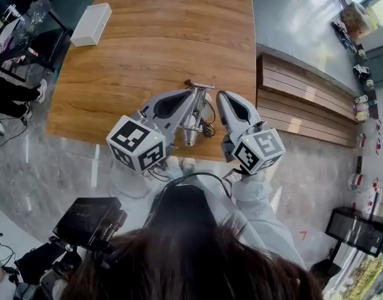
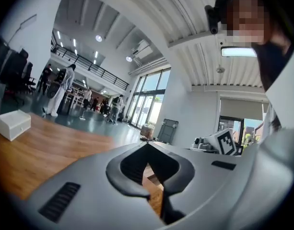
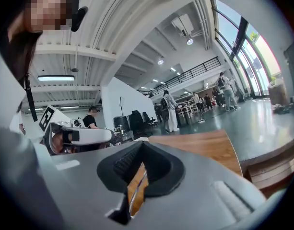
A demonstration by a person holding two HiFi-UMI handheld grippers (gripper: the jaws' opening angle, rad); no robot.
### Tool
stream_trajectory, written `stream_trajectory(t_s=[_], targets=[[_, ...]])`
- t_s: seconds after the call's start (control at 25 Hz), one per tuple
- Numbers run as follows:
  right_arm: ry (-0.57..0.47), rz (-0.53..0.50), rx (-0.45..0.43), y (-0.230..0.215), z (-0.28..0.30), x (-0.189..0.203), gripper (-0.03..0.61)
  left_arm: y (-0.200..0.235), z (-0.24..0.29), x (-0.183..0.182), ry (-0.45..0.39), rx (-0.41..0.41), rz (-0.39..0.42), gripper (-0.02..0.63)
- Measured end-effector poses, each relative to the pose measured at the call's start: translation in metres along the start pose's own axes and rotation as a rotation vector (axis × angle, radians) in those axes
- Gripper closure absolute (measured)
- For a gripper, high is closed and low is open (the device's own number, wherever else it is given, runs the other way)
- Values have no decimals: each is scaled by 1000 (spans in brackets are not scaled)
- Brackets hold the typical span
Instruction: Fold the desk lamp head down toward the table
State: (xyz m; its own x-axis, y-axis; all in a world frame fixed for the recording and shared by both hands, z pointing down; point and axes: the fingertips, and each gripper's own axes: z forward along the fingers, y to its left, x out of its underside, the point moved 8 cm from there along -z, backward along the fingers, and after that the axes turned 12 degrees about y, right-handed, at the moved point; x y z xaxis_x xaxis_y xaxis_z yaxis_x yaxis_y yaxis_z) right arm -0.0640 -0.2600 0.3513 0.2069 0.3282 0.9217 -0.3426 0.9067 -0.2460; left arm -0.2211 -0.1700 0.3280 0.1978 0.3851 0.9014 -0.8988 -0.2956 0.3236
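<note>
The desk lamp (image 1: 197, 112) is a small metal thing with a dark cable, low on the wooden table (image 1: 147, 49) near its front edge. The head view shows it between my two grippers, partly hidden by the left one. My left gripper (image 1: 190, 96) is raised beside the lamp's left, shut, its tips meeting with nothing between them (image 2: 147, 144). Just right of the lamp, my right gripper (image 1: 223, 97) is also shut and empty (image 3: 141, 143). Both point roughly level, out over the table. Neither gripper view shows the lamp.
A white box (image 1: 91, 24) lies at the table's far left corner. A slatted wooden bench (image 1: 303, 99) runs along the table's right side. Dark equipment (image 1: 88, 224) sits on the floor near my left. Several people stand far back in the hall (image 2: 60, 87).
</note>
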Motion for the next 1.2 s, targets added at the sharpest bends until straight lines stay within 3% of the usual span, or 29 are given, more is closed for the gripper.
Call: stream_trajectory(t_s=[0.12,0.28,1.2], targets=[[-26,-43,18,16,-3,-14,577,-11,4,-7,-18,-71,53,611],[-30,-125,46,27,-2,-19,578,-15,11,-6,4,-70,68,611],[-5,-137,39,18,1,-20,578,-5,10,-10,0,-138,68,611]])
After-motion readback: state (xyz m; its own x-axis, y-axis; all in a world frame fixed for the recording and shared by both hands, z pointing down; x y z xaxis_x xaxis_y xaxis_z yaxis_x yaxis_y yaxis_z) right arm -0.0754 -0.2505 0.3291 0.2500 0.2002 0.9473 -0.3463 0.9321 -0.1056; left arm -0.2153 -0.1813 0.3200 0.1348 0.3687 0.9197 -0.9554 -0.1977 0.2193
